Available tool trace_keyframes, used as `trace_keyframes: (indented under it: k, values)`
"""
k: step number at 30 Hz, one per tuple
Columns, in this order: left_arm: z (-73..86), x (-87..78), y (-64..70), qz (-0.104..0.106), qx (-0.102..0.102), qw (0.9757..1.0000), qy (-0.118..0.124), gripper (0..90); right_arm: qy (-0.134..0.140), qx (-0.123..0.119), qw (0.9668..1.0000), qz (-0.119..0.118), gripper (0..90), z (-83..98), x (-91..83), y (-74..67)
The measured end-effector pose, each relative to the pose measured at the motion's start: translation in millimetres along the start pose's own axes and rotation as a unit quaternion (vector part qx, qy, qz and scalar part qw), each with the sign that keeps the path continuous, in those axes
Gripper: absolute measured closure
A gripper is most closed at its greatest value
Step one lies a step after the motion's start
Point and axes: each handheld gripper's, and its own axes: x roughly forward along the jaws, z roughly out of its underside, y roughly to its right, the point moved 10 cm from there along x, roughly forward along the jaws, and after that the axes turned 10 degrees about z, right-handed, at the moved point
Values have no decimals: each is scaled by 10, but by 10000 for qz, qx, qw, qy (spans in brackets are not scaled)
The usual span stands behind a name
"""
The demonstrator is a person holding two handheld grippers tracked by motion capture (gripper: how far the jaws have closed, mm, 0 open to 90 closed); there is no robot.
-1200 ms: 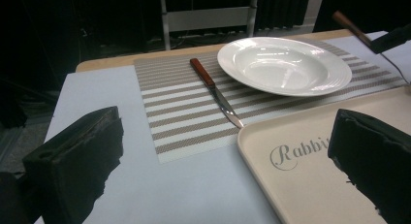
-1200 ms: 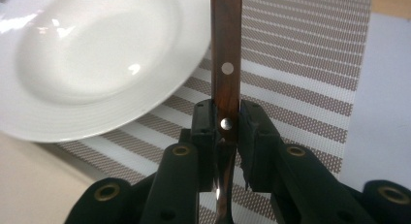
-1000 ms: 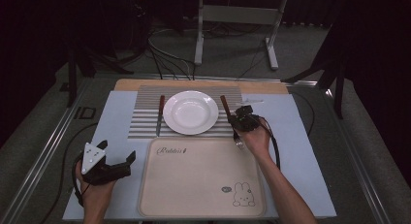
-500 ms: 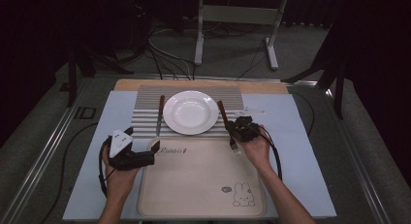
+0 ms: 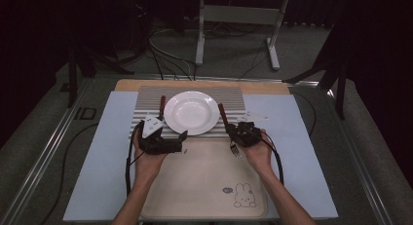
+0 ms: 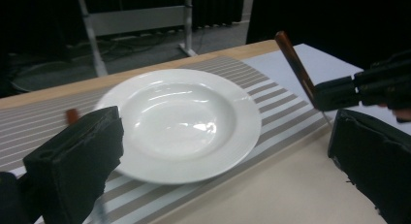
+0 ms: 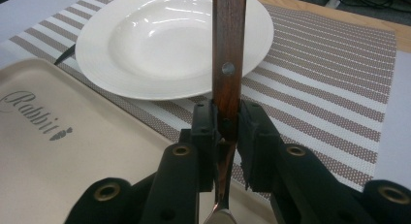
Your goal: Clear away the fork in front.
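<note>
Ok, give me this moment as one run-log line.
right gripper: shut on fork handle | left gripper: open, jaws either side of plate | tray: bare

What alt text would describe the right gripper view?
The right gripper is shut on a fork by its wooden handle. Behind it, a white plate sits on a striped mat; a beige tray lies at left.
</note>
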Motion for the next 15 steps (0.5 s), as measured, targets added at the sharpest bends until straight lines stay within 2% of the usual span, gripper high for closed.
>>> trace_keyframes:
  k: [8, 15]
  values:
    - [-69, 301, 88, 190, -27, 9997, -130, 10, 91, 13, 10000, -37, 781, -3, -44, -50]
    - [-126, 492, 188, 414, -185, 9989, -115, 28, 191, -4, 9998, -94, 782, -7, -97, -94]
